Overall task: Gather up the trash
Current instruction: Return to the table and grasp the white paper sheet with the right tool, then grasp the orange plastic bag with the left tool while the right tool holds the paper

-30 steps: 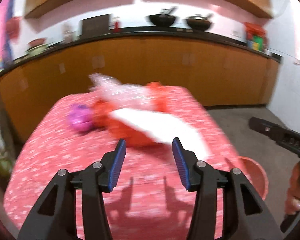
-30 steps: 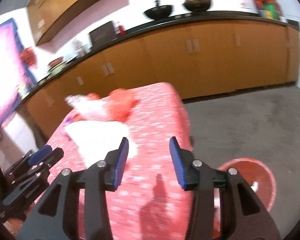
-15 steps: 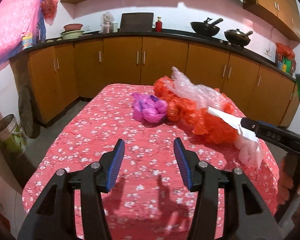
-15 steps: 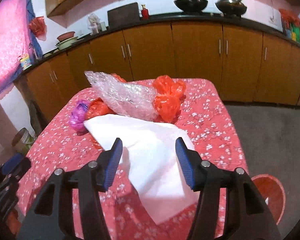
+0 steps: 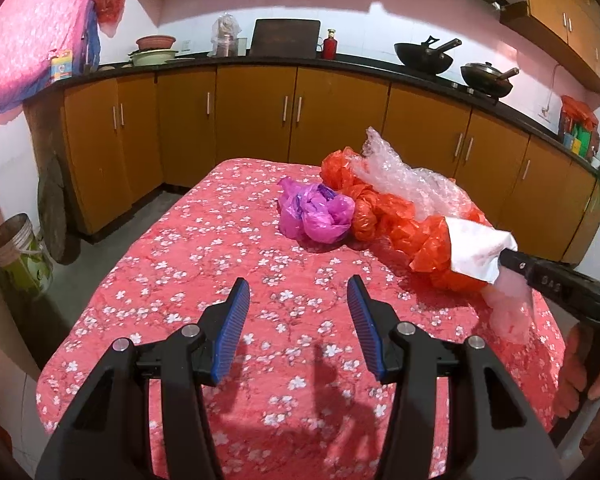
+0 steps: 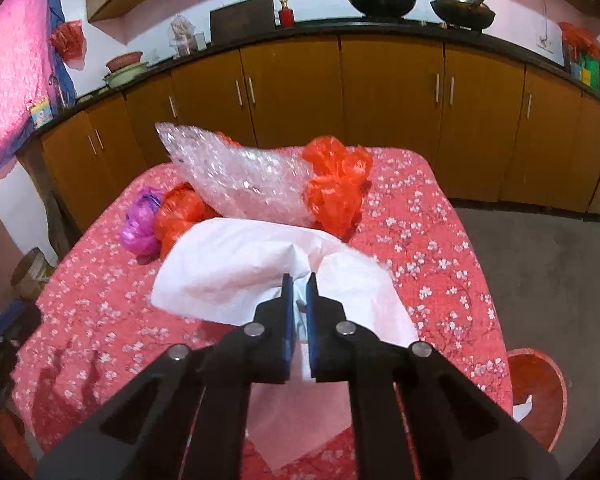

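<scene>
From the left wrist, the left gripper (image 5: 298, 300) is hovering over the desk (image 5: 188, 264) with its jaws standing apart and nothing between them, the purple bag (image 5: 314, 214) and orange bags (image 5: 396, 224) lying ahead. From the right wrist, the right gripper (image 6: 299, 280) has just been closing and is now pinching the white paper (image 6: 236, 264), in front of the bubble wrap (image 6: 240, 174), with a red bin (image 6: 540, 392) sitting on the floor at right.

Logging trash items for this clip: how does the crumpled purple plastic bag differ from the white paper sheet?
The crumpled purple plastic bag is balled up and lies free; the white paper sheet is spread fairly flat and pinched by the right gripper. The bag sits farther back, beside the orange bags; the sheet lies nearest. Both rest on the floral tablecloth.
</scene>
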Demonstrator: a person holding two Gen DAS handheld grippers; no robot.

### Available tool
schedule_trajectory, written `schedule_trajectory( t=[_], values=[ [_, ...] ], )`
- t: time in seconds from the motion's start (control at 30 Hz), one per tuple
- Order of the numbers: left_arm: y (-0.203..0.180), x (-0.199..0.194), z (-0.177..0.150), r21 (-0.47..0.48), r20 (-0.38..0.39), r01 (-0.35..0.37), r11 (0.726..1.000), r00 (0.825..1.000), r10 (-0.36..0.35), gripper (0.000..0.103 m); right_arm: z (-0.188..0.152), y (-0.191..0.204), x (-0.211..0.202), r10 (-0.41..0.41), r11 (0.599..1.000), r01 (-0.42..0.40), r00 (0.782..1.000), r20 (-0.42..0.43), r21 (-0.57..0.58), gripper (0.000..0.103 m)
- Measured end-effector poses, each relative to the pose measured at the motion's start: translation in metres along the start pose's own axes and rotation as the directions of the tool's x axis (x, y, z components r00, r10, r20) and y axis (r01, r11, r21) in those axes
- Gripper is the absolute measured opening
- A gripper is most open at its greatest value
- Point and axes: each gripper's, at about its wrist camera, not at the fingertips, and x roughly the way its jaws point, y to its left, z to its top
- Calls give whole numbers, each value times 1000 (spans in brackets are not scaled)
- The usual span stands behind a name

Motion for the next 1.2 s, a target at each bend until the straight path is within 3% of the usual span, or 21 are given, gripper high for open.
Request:
schedule_trajectory(
  t=[0.4,0.63,0.83,1.03,1.1,1.2],
  values=[
    [-30,22,18,8,-13,56,998,998,-56,57,14,-11,-22,41,998,-46,996,82,51,6],
    [-60,34,28,39,-9,122,992,992,-122,64,24,-24,-35,-16,997,5,990,142,79,4],
    [-89,49,33,113,-11,158,981,987,-158,67,22,-44,-32,-44,991,26,990,134,130,4],
    [-99,74,35,117,-70,177,977,983,-170,67,16,-52,-26,-52,989,36,992,112,142,4],
    [-101,82,34,114,-92,183,976,981,-173,63,15,-52,-25,-51,989,35,993,108,142,4],
    [-102,90,31,106,-122,188,976,977,-175,46,14,-51,-22,-49,989,34,994,101,142,4]
  ],
)
